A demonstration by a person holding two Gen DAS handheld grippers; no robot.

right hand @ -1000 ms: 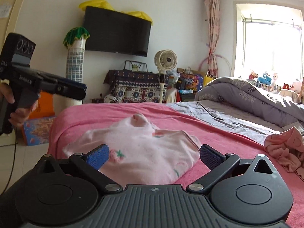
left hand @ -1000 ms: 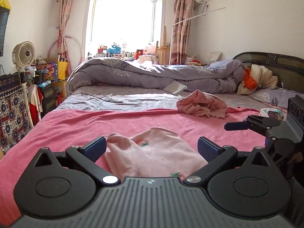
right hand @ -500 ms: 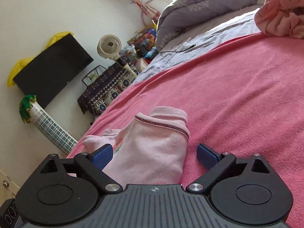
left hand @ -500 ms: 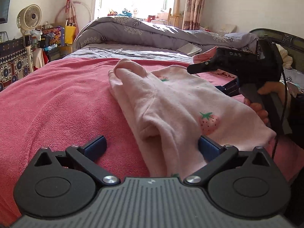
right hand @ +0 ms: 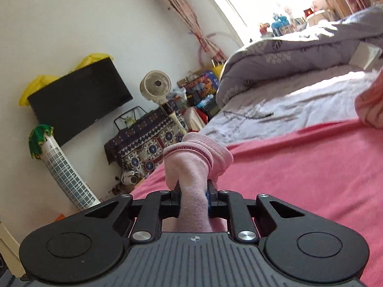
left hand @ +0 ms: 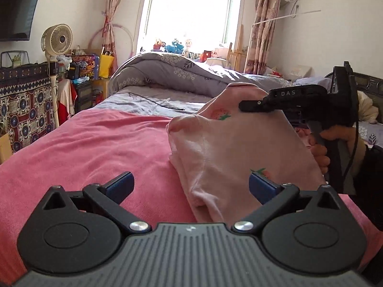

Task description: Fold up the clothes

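Observation:
A pale pink top with strawberry prints (left hand: 229, 148) lies on the pink bed cover (left hand: 95, 148), its far part lifted. My right gripper (right hand: 192, 197) is shut on the top's collar end (right hand: 196, 157), which bunches above the jaws. In the left wrist view the right gripper (left hand: 253, 106) holds the cloth raised at the right. My left gripper (left hand: 189, 186) is open, low over the cover, with the near edge of the top between its blue pads (left hand: 259, 187).
A grey quilt (left hand: 182, 74) is heaped at the far end of the bed. A cable (left hand: 155, 101) lies on the grey sheet. Another pink garment (right hand: 371, 102) lies at the right. A fan (left hand: 56, 40), patterned cabinet (left hand: 24, 100) and TV (right hand: 79, 100) stand left of the bed.
My right gripper has shut on the top's collar and lifted it. My left gripper has tilted up a little and stays open near the top's near edge.

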